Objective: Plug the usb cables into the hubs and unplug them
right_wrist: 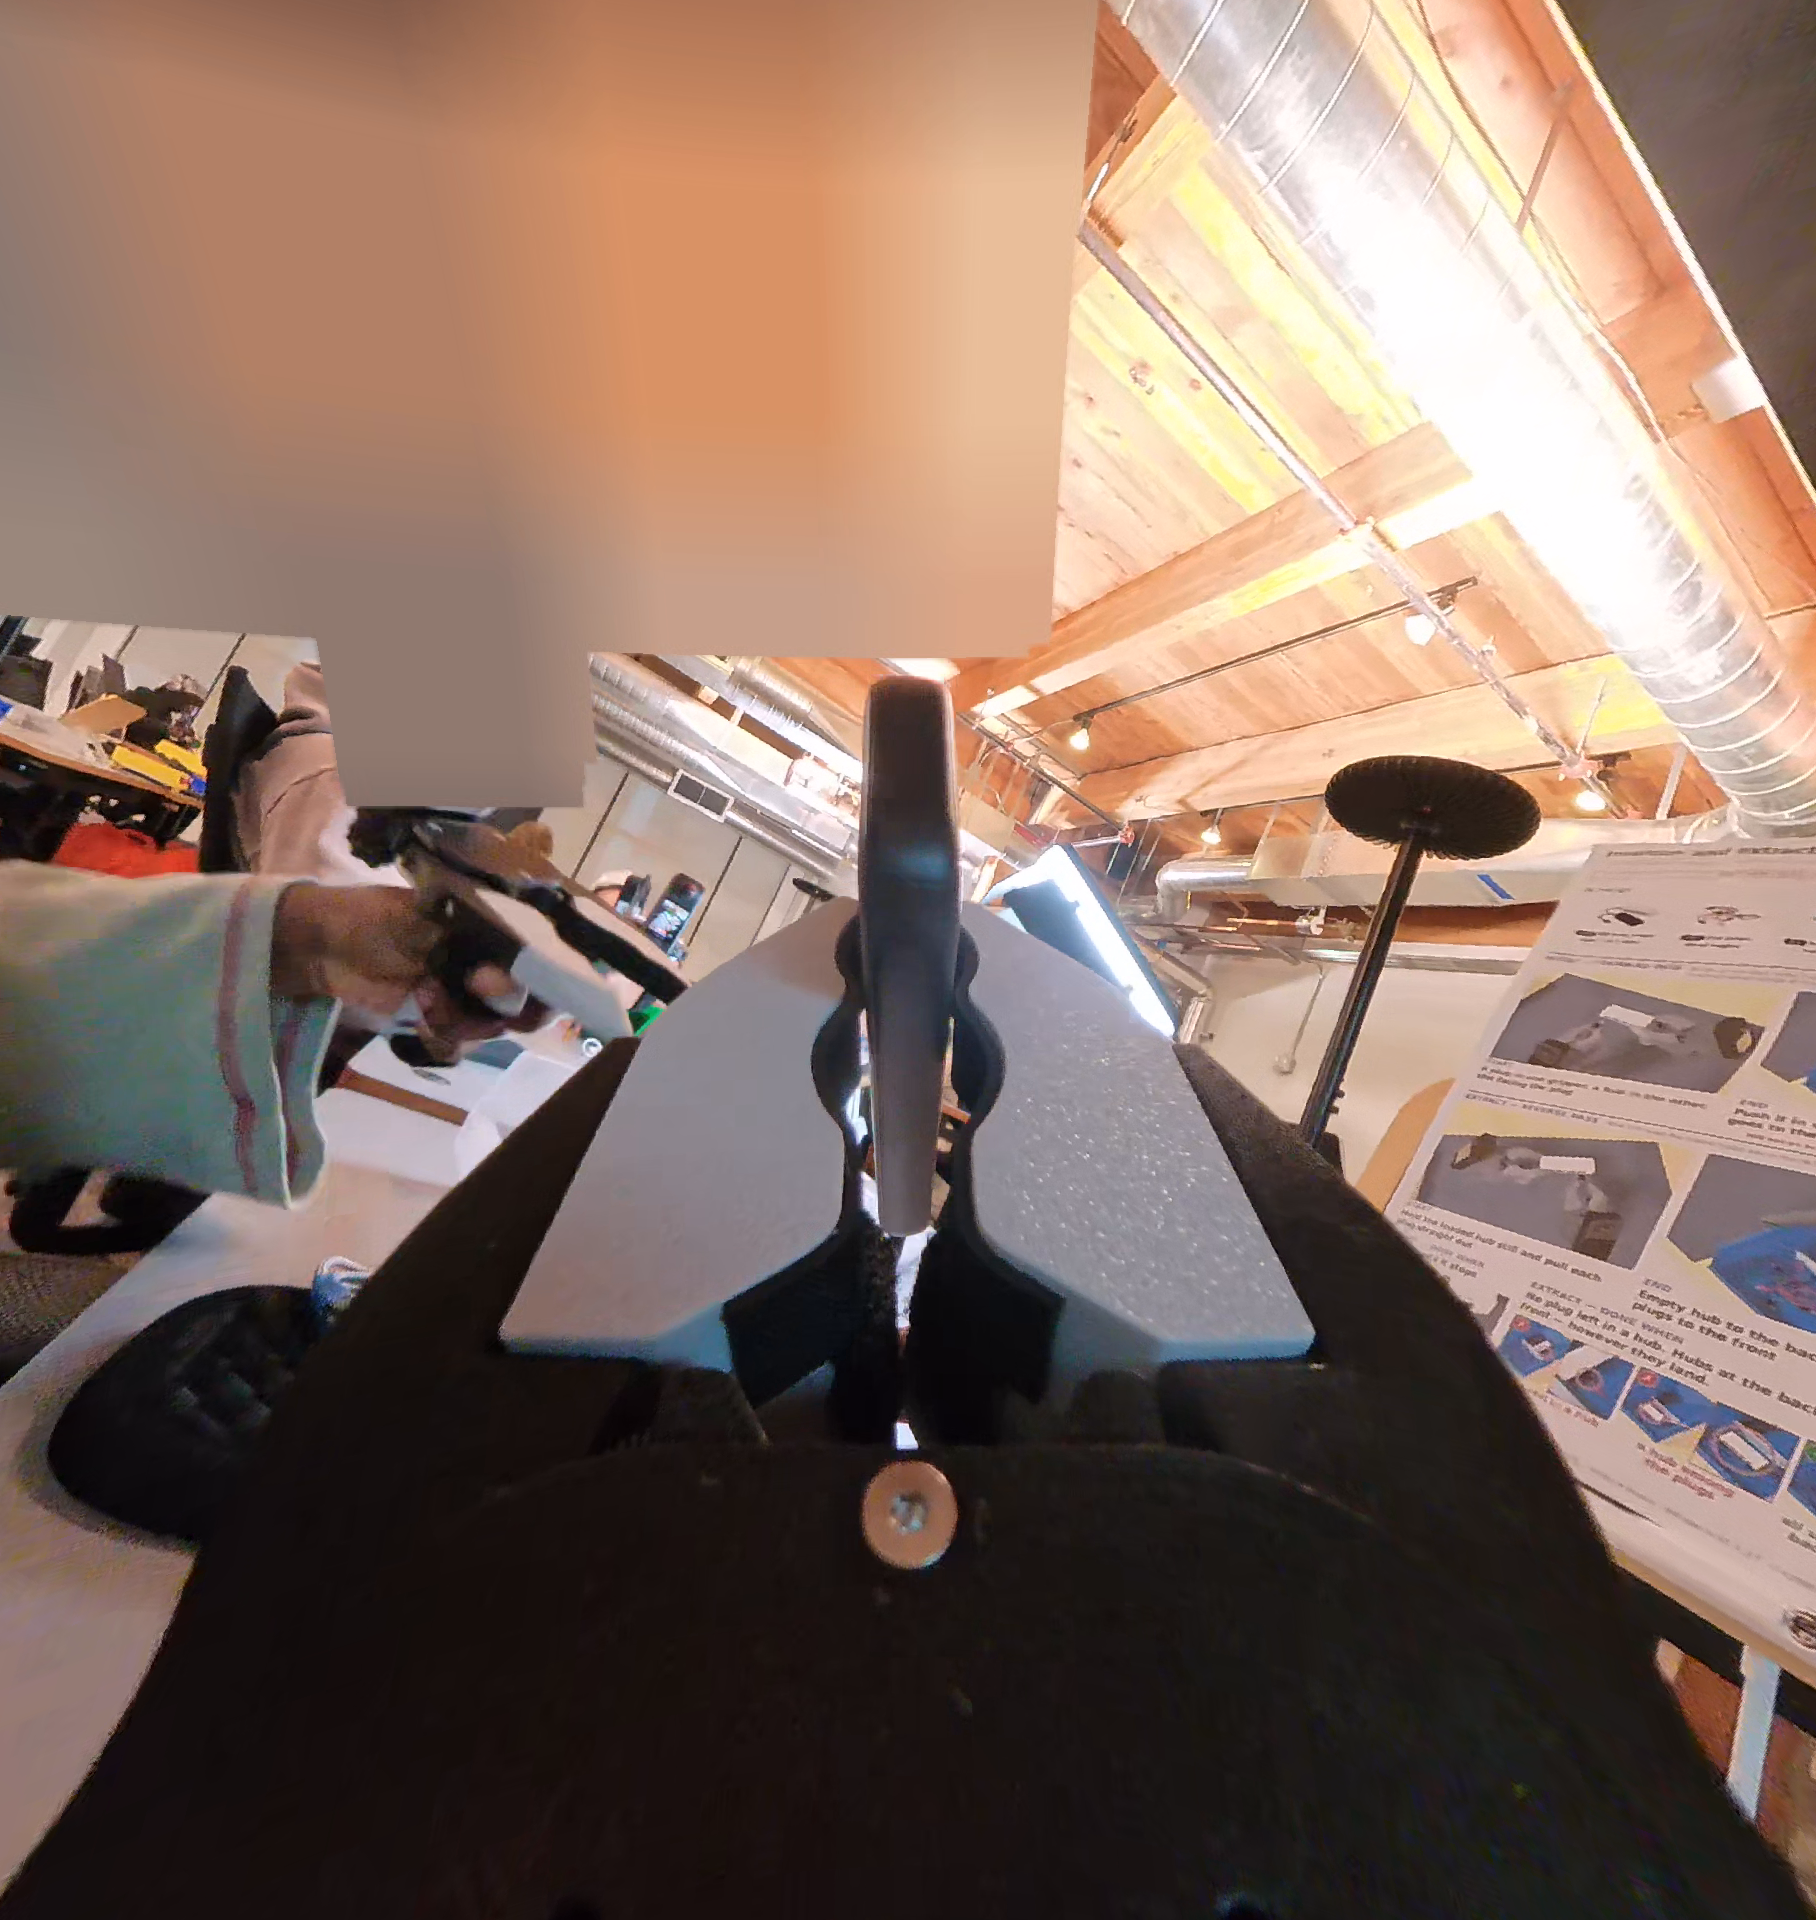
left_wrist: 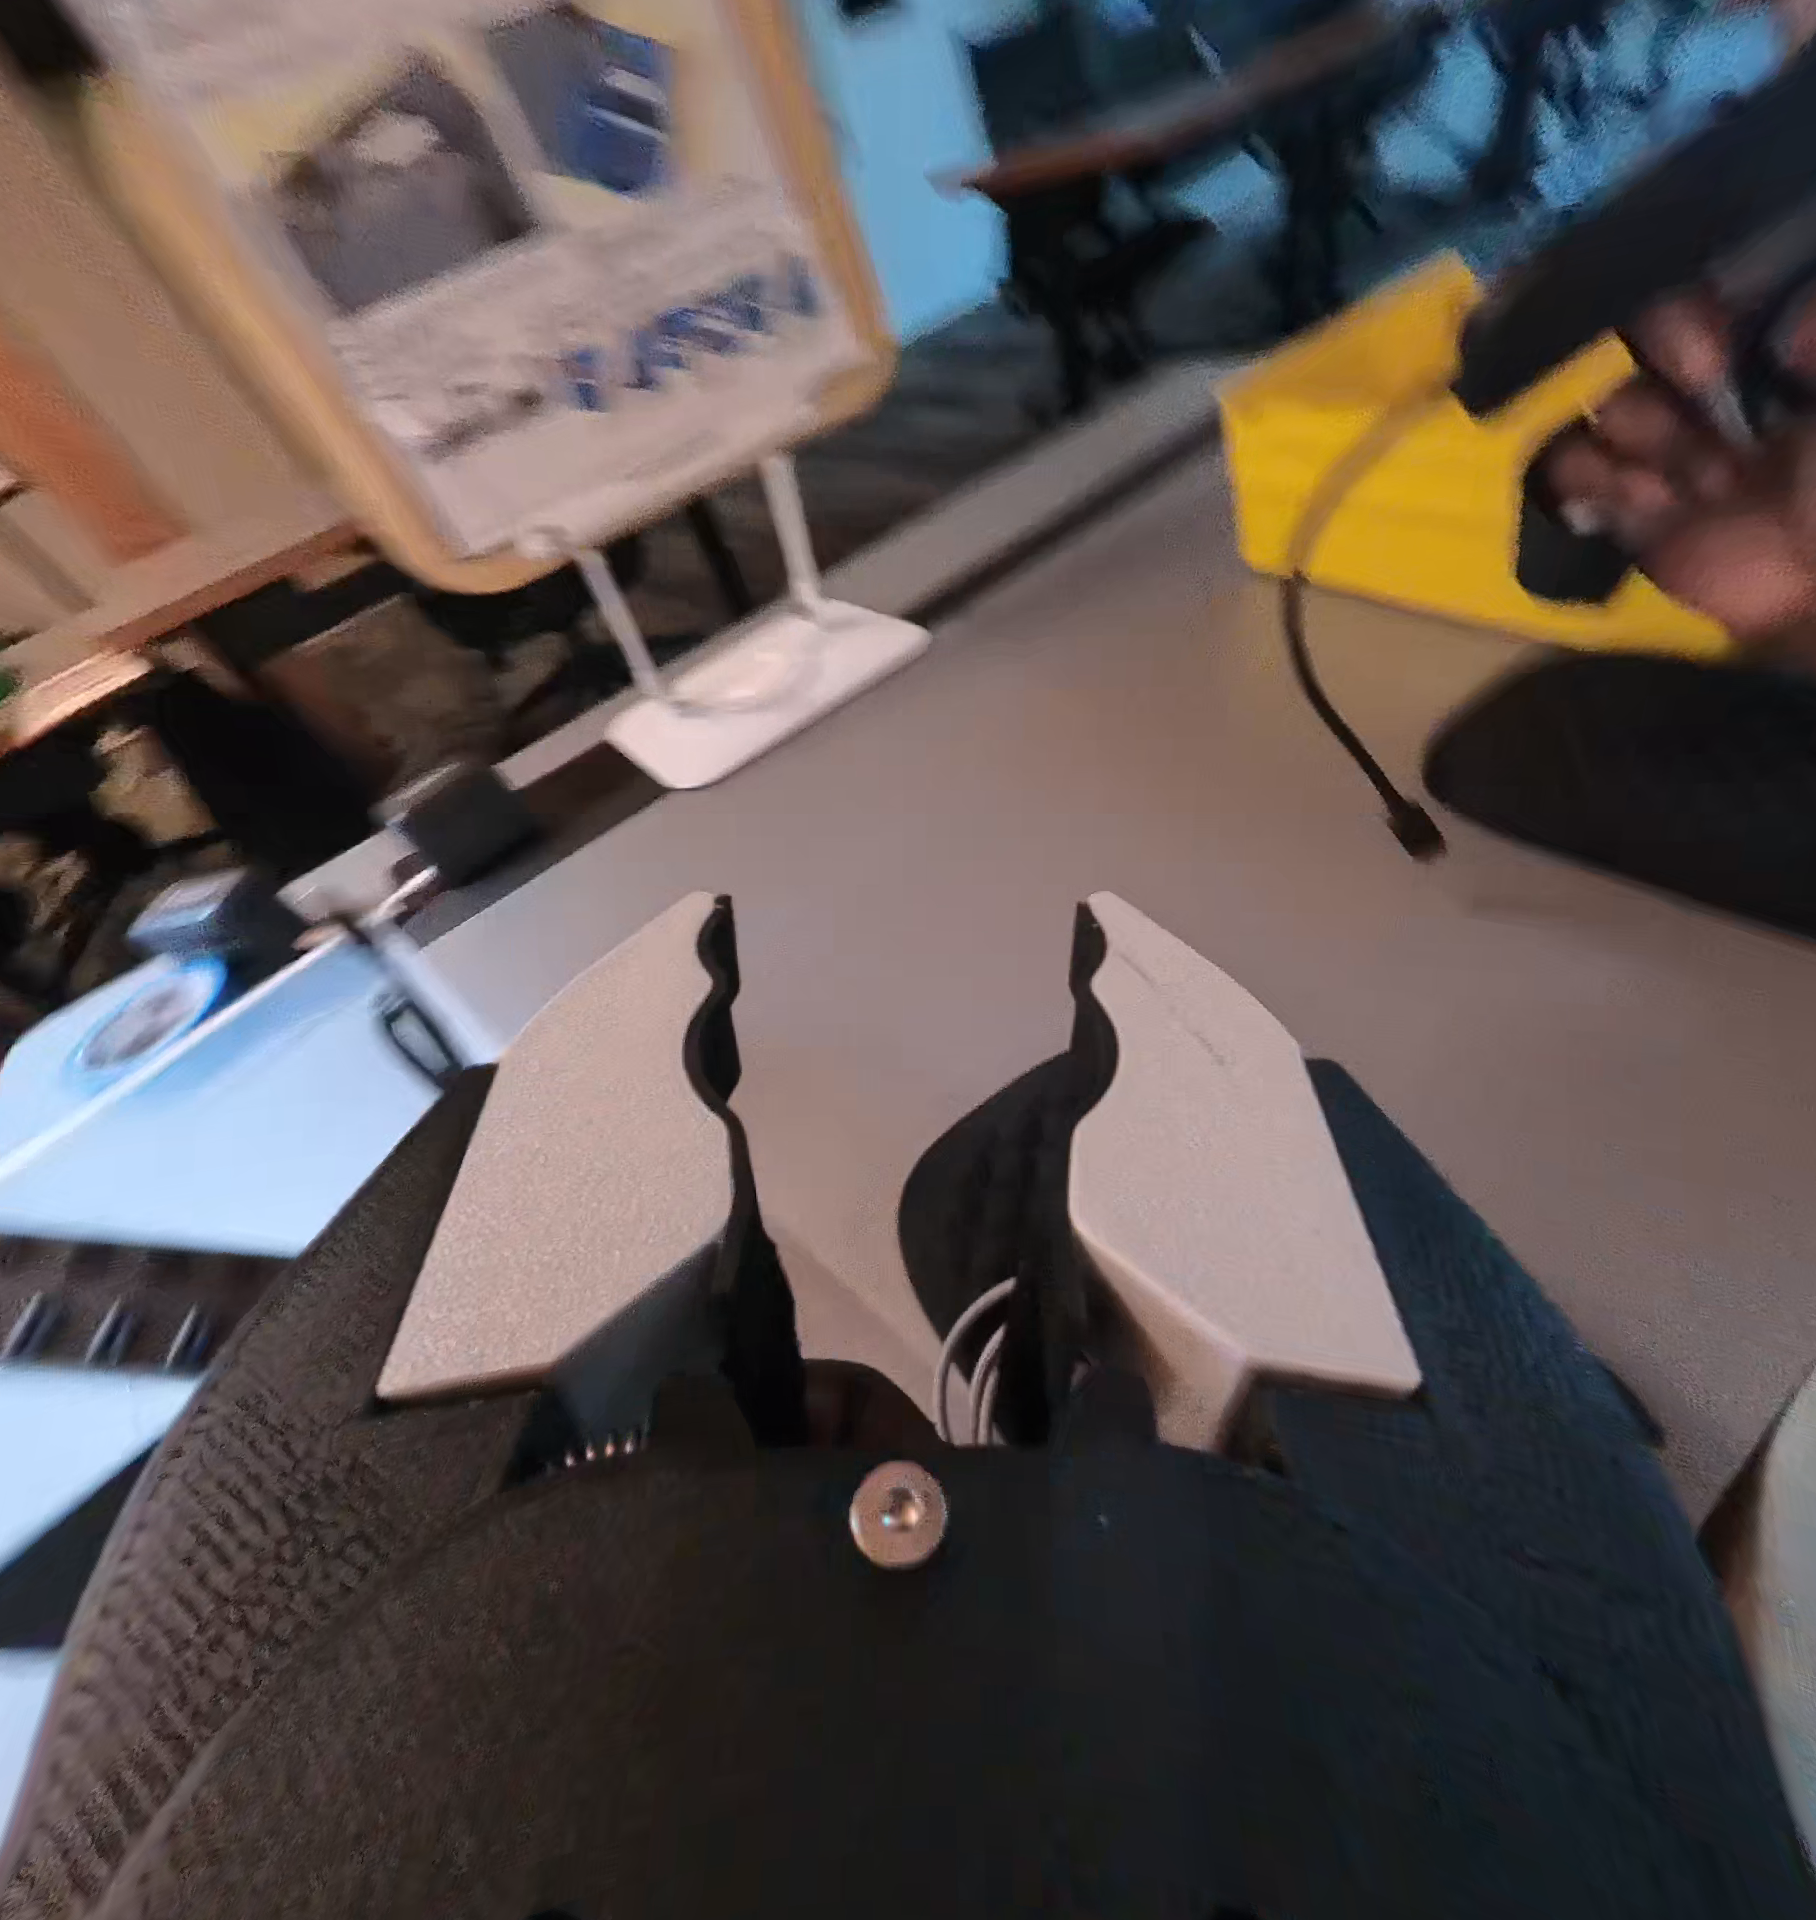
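Your right claw (right_wrist: 909, 1023) clamps a flat dark-grey hub (right_wrist: 909, 935) pointing at the ceiling; your left claw (left_wrist: 899, 914) gapes empty over the grey counter (left_wrist: 1039, 748).

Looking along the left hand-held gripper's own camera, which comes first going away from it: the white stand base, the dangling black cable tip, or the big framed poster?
From the left hand-held gripper:
1. Black cable tip, right, hanging above the grey table.
2. White stand base, ahead, slightly left.
3. Framed poster, upper left, farthest.
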Demonstrator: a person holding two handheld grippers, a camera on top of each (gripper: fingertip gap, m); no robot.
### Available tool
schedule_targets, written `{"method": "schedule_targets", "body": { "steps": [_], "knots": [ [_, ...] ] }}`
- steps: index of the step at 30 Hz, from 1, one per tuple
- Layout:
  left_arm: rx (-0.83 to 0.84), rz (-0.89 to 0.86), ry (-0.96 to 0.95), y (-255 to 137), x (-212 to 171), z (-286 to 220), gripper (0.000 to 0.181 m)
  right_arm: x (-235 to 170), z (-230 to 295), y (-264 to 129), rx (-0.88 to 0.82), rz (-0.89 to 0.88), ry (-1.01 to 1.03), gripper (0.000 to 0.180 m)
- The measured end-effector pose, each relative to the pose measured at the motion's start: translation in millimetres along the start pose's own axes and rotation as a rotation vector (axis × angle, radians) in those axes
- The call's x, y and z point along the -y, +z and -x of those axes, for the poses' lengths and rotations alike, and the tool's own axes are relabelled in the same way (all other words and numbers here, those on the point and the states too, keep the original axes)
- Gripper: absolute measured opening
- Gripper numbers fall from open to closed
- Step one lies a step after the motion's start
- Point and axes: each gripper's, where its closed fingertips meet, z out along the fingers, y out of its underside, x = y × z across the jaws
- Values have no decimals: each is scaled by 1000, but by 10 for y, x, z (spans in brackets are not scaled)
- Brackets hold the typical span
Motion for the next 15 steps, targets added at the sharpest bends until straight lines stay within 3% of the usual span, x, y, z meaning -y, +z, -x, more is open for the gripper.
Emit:
{"method": "schedule_targets", "body": {
  "steps": [2,6,8,15],
  "knots": [
    [100,-44,-168,-277,-161,257,53,-24,16,16,8,12,-4,12],
    [168,277,-342,-564,-1194,299,45,-26,17,20,3,15,-9,12],
    [185,353,-357,-595,-1515,266,41,-46,9,17,-3,22,-9,12],
    [118,524,-345,-516,-1967,77,40,-123,7,32,-2,46,8,12]
  ]
}}
